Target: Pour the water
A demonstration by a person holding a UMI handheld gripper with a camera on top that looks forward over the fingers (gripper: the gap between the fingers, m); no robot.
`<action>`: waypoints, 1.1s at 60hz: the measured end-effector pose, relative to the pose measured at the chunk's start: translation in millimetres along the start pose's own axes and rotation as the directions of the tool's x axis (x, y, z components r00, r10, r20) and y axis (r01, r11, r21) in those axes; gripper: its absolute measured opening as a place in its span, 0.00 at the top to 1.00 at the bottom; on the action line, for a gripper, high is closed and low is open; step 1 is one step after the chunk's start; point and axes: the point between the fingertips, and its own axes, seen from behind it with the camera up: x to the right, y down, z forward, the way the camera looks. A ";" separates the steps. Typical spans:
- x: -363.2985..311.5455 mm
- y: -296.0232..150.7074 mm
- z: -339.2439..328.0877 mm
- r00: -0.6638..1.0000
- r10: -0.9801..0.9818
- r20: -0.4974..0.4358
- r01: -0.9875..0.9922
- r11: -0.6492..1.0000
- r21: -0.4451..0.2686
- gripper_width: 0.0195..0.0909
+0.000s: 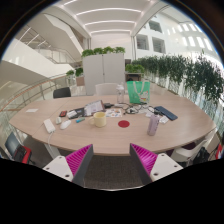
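Still early days on this one, nothing picked up so far. Gripper (112, 160) spread wide with nothing between the pink pads (80, 158), hanging back from the near edge of the counter (100, 138) and looking across it.

Stuff for the pour looks to be sitting mid-counter: a yellowish cup (100, 118) and, off to the right of it, a greyish-purple cup (153, 125), with a small red disc (124, 124) (coaster or lid, can't tell) lying flat between the two. Both cups upright, well apart from each other, both beyond the fingers. No way to tell which one holds the water from here, or whether either does.

Rest of the counter fairly cluttered: papers (75, 112) to the left, a dark flat thing (165, 114) behind the purple cup, a teal bag (138, 91) at the far side. Chairs around, plants (185, 72) at the back.

So: approach step, probably. Next move calls for closing in over the counter edge, picking one cup as the source, lining the open fingers up either side of it at mid-height and squeezing without knocking it. Purple one seems the easier reach, with less clutter around it.
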 end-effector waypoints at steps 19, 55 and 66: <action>150.5 0.6 133.7 0.993 0.016 -0.118 0.012 0.974 0.227 0.11; 260.2 -10.4 383.4 0.990 0.037 -0.136 -0.013 0.985 0.172 0.48; 259.2 -12.9 386.9 0.990 0.049 -0.136 -0.025 0.985 0.172 0.53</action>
